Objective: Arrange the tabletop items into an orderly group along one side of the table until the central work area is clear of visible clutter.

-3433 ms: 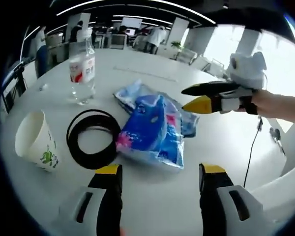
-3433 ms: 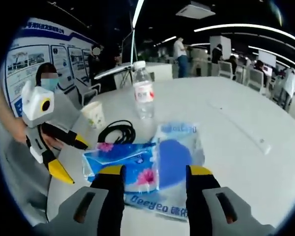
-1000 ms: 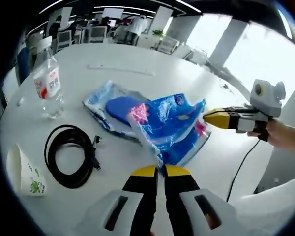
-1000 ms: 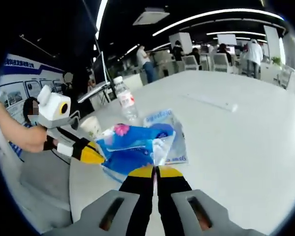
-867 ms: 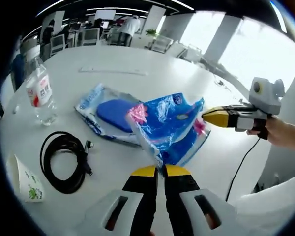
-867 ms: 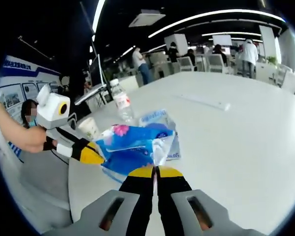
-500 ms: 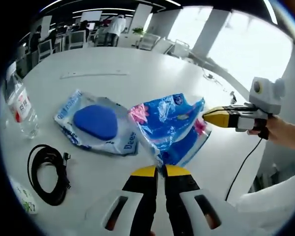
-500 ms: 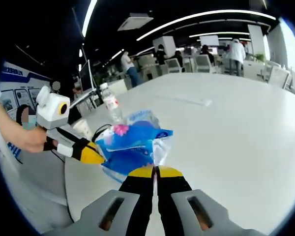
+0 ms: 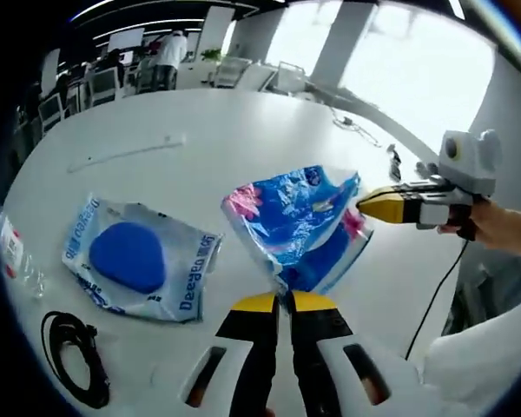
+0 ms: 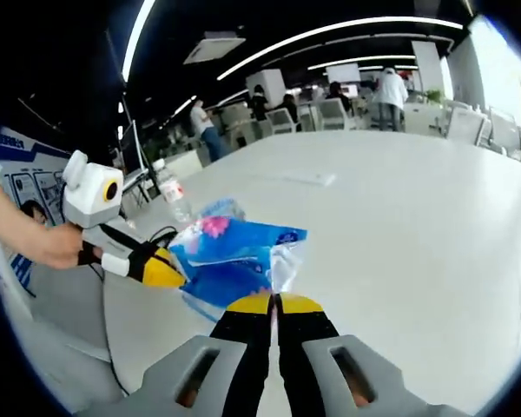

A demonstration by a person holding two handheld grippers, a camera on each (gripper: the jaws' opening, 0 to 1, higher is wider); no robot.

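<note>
A blue plastic tissue pack [image 9: 295, 226] hangs above the white table [image 9: 243, 130], stretched between both grippers. My left gripper [image 9: 282, 300] is shut on its near corner. My right gripper [image 9: 363, 206] comes in from the right, shut on the pack's opposite edge. In the right gripper view the same pack [image 10: 234, 252] sits just beyond my shut right gripper [image 10: 275, 302], and the left gripper [image 10: 175, 276] pinches it from the left, held by a person's hand. A clear packet with a blue pad [image 9: 130, 261] lies flat on the table to the left.
A coiled black cable [image 9: 69, 365] and a water bottle [image 9: 13, 252] are at the left edge. A thin white strip [image 9: 126, 152] lies farther back. A thin cord [image 9: 434, 295] hangs off the table's right edge. The bottle [image 10: 169, 195] stands behind the pack.
Both grippers, open over the pack 3.4 s ago, closed on it and lifted it. They have carried it rightward, away from the packet, cable and bottle; the paper cup has left the left view.
</note>
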